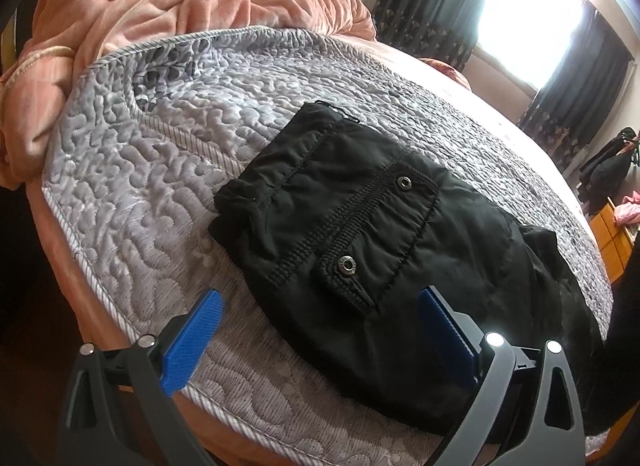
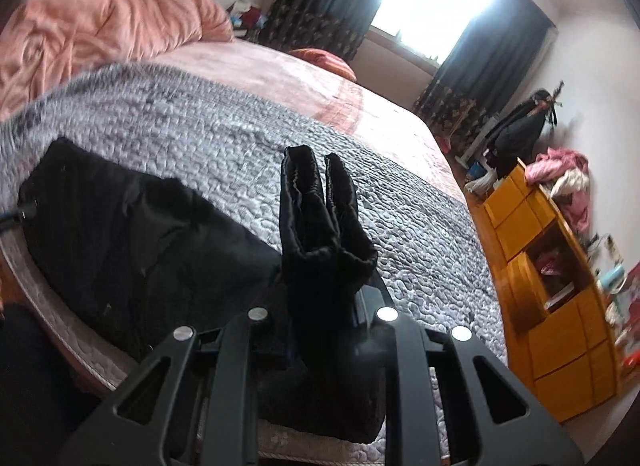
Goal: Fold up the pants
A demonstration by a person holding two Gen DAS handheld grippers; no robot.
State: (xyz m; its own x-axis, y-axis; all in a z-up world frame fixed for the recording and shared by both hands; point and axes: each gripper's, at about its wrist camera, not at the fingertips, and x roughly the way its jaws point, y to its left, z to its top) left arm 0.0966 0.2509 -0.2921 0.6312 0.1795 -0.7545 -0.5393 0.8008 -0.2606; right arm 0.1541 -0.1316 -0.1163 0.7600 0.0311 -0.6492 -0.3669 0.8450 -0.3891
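Pants (image 1: pixel 360 234) lie on the bed's grey quilt (image 1: pixel 140 193), waist end flat. The right gripper (image 2: pixel 320 298) is clenched on the bunched leg hems (lifted up); left gripper (image 1: pixel 320 326) hovers released. Roughly halfway, fold-over still left.

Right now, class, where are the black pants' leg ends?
In the right wrist view, the leg ends stick up from the right tool, which is shut on them, above the grey quilt.
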